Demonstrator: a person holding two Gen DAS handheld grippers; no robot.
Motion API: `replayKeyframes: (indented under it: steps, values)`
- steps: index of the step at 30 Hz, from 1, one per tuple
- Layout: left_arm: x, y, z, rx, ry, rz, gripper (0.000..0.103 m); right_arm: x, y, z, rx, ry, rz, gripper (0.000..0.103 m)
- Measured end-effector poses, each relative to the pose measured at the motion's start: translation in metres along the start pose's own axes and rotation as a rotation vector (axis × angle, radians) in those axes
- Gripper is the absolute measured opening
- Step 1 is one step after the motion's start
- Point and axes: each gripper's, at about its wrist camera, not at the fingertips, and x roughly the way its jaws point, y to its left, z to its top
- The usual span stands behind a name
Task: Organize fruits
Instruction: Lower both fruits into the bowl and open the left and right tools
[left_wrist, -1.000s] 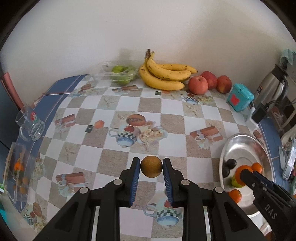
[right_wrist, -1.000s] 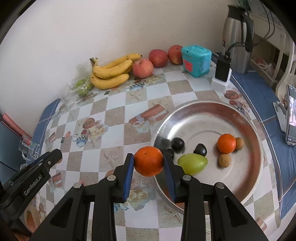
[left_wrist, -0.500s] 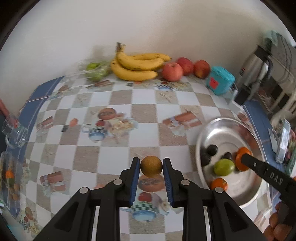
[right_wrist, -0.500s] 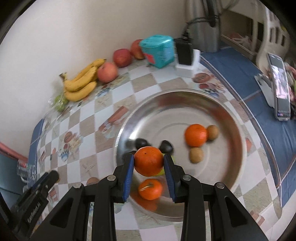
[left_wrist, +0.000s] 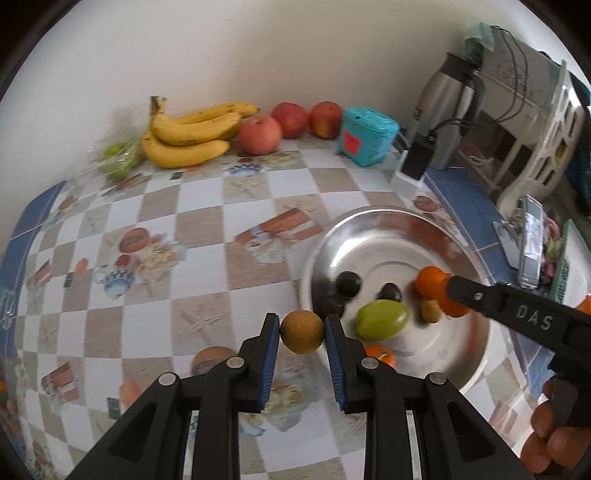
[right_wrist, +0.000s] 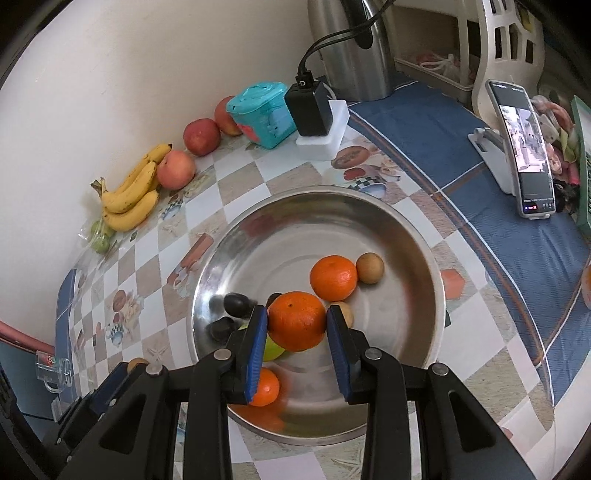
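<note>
Orange (right_wrist: 297, 320): frame centre, pinched by right gripper (right_wrist: 297, 325) above steel bowl (right_wrist: 413, 236).
Brown round fruit (left_wrist: 302, 331): lower centre, clamped in left gripper (left_wrist: 302, 334), beside the bowl rim.
Lettering: "DAS" on right gripper arm (left_wrist: 532, 317).

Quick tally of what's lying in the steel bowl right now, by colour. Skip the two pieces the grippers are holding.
orange fruit: 2
brown fruit: 2
green fruit: 1
dark fruit: 2 (a third dark patch on the bowl wall looks like a reflection)
Total: 7
</note>
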Motion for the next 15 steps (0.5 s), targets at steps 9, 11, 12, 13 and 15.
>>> replayKeyframes:
  steps: [9,11,12,13,15]
  values:
    - [0.027,-0.023,-0.003,0.049,0.026,-0.052,0.027,0.016,0.001,-0.005,-0.015,0.072,0.008,0.035]
    - [0.032,-0.026,-0.004,0.058,0.035,-0.044,0.027,0.018,0.000,-0.006,-0.016,0.082,0.005,0.035]
    - [0.034,-0.027,-0.004,0.059,0.042,-0.042,0.027,0.019,-0.001,-0.006,-0.016,0.087,0.002,0.035]
    - [0.035,-0.027,-0.004,0.059,0.047,-0.042,0.027,0.019,-0.001,-0.007,-0.016,0.090,0.000,0.035]
    - [0.038,-0.028,-0.006,0.063,0.055,-0.040,0.027,0.021,-0.001,-0.008,-0.018,0.099,-0.006,0.035]
